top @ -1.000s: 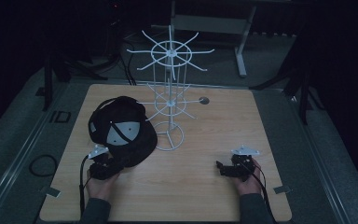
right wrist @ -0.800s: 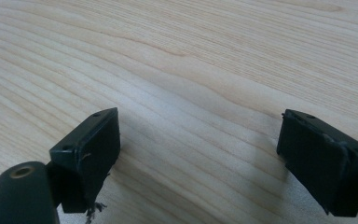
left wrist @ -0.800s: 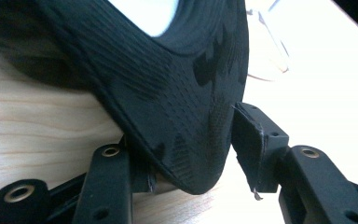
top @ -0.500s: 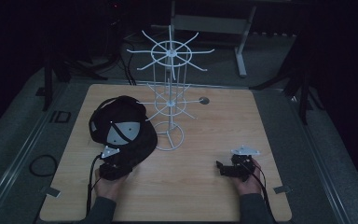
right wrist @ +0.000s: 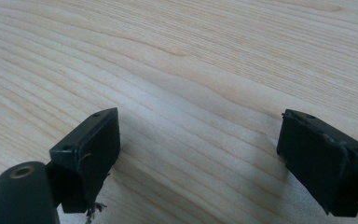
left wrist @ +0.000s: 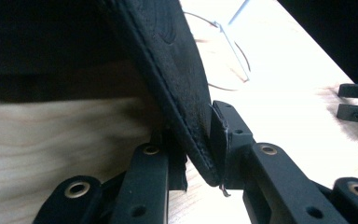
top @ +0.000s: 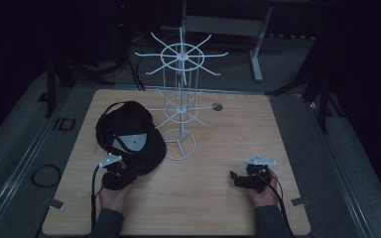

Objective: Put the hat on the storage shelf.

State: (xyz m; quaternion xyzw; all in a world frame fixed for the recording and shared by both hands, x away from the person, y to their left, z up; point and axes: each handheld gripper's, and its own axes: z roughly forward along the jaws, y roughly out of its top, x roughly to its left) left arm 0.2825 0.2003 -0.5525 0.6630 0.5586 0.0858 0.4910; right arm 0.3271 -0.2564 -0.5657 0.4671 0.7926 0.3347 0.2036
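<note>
2 grippers we log: left gripper (left wrist: 198, 163) pinching black cap (top: 129, 136) brim, near-left; right gripper (right wrist: 198, 163) spread over bare table (top: 218, 203), near-right.

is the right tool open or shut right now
Open. The right tool has its jaws standing wide apart over bare wooden table, with nothing between them.

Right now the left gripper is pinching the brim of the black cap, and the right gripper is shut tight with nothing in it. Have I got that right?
Not quite. The right gripper isn't shut: the right gripper view shows its jaws spread wide apart over bare wooden table, holding nothing. The rest stands: the left gripper does pinch the brim of the black cap.
</note>
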